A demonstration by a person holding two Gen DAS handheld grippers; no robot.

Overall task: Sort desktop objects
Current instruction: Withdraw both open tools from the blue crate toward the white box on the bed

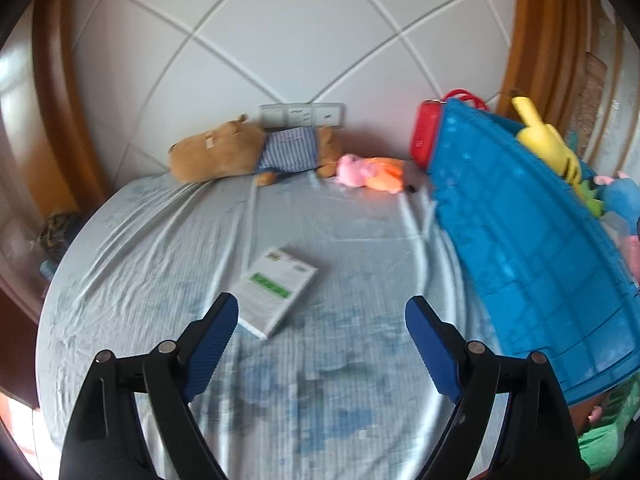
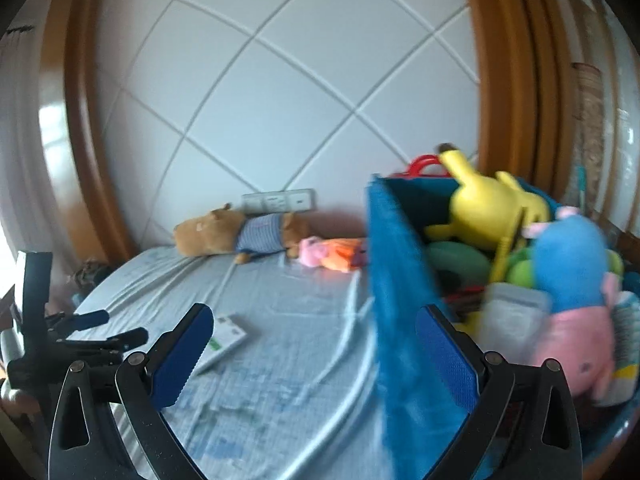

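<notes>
A flat white box with a green stripe (image 1: 276, 294) lies on the light blue bedsheet (image 1: 320, 380), just beyond my left gripper (image 1: 320, 304). That gripper is open and holds nothing. My right gripper (image 2: 316, 314) is also open and empty, beside the near wall of the blue basket (image 2: 396, 280). The white box (image 2: 228, 336) shows past its left finger. A brown plush in a striped shirt (image 1: 248, 152) and a pink and orange plush (image 1: 368, 172) lie at the headboard. The basket (image 1: 520, 260) holds a yellow plush (image 2: 492, 208), a blue and pink plush (image 2: 572, 280) and other toys.
A red item with a handle (image 1: 428, 136) stands behind the basket. A white padded headboard (image 1: 280, 40) with a wooden frame (image 1: 56, 120) rises behind the bed, with wall sockets (image 1: 300, 115) at its foot. My left gripper (image 2: 124, 325) shows at the left of the right wrist view.
</notes>
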